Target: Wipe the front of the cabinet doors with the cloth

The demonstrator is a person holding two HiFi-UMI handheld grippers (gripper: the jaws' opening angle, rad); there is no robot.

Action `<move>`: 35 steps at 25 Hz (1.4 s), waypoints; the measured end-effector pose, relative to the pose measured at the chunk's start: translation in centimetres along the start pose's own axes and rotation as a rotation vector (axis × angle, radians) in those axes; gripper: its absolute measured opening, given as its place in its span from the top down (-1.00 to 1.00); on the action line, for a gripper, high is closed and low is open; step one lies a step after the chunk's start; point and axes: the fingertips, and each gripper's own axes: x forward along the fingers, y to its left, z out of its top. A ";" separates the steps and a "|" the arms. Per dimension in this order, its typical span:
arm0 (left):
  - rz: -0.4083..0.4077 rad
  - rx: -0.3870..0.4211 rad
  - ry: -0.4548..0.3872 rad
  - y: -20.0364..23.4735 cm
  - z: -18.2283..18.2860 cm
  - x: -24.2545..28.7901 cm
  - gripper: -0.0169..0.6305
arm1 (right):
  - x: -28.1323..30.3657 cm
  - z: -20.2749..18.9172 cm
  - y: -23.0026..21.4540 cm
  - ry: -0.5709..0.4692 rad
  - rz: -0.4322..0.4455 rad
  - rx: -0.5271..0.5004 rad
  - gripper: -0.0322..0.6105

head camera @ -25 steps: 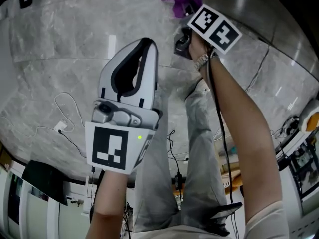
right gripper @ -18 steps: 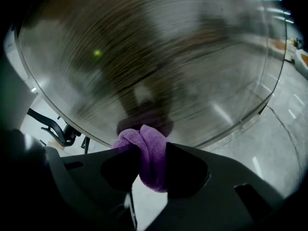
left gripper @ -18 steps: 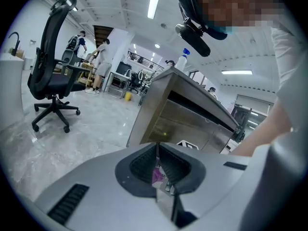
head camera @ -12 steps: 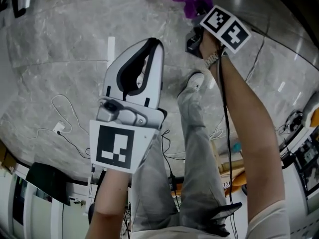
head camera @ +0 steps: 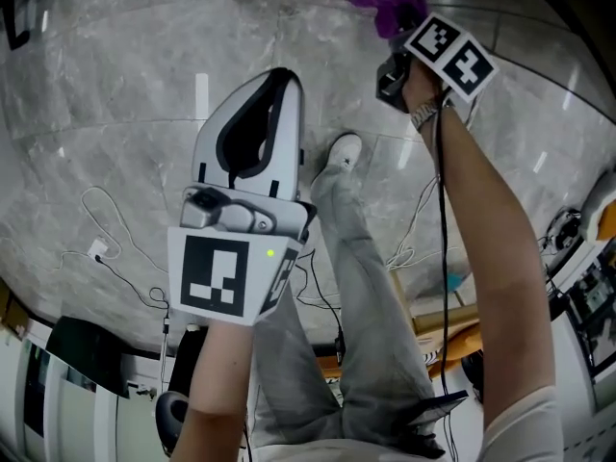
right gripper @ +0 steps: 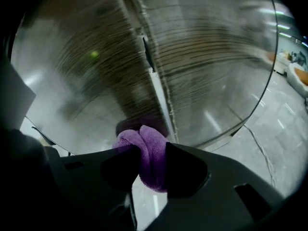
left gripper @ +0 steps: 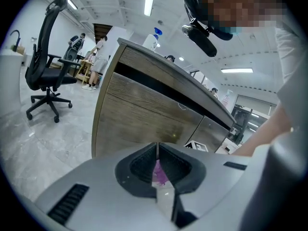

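- Over the last second the right gripper (head camera: 393,37) has travelled up and to the right in the head view, carrying the purple cloth (head camera: 385,6) with it. The person's shoe (head camera: 342,150) has slid left, while the left gripper (head camera: 279,77) has barely shifted.
- The grey marble floor (head camera: 115,114) spreads out beyond both sets of fingers in the head view.
- The cabinet doors (right gripper: 202,57), wood-grained, fill the right gripper view just ahead of the fingers. The seam between two doors (right gripper: 153,81) runs down to a spot directly beyond the fingertips.
- In the left gripper view the same cabinet (left gripper: 144,114) stands well ahead of the fingers. A black office chair (left gripper: 45,71) sits far off to their left.
- The person's grey trouser leg (head camera: 356,287) stretches between the two grippers.
- The left gripper's fingers (left gripper: 139,165) are pressed together with nothing in them, hanging apart from the cabinet.
- The right gripper's fingers (right gripper: 185,170) are clenched on the cloth (right gripper: 144,155). Its bunched end sticks out past the fingertips, close against the door near the seam; whether it touches the wood cannot be told.
- A thin white cable (head camera: 106,248) lies on the floor to the left of the left fingers.
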 end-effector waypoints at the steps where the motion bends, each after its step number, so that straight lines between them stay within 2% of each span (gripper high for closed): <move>1: 0.003 -0.003 -0.004 -0.5 -0.1 0.4 0.88 | -0.1 0.2 -0.7 0.001 -0.002 -0.003 0.46; 4: 0.000 -0.004 -0.011 -1.9 0.0 1.2 0.88 | -0.5 1.0 -3.1 -0.008 -0.031 -0.002 0.46; 8: -0.021 0.006 -0.010 -2.5 0.1 1.3 0.88 | -1.7 2.0 -6.1 -0.058 -0.098 0.047 0.46; 13: -0.035 0.006 0.007 -1.2 -0.1 0.5 0.88 | -2.4 -0.3 -5.4 -0.027 -0.105 0.021 0.46; 17: -0.056 0.013 0.014 1.2 0.5 -0.6 0.88 | -1.5 -4.8 -0.9 0.031 -0.066 -0.005 0.46; 24: -0.063 0.004 0.047 8.5 1.6 -3.7 0.88 | 2.5 -12.9 12.9 0.142 0.060 -0.089 0.46; 29: -0.029 0.002 0.007 14.4 2.8 -5.2 0.88 | 6.4 -15.1 20.0 0.142 0.097 -0.117 0.46; 35: 0.033 -0.040 -0.009 19.6 1.8 -7.4 0.88 | 11.0 -15.1 24.0 0.088 0.098 -0.112 0.46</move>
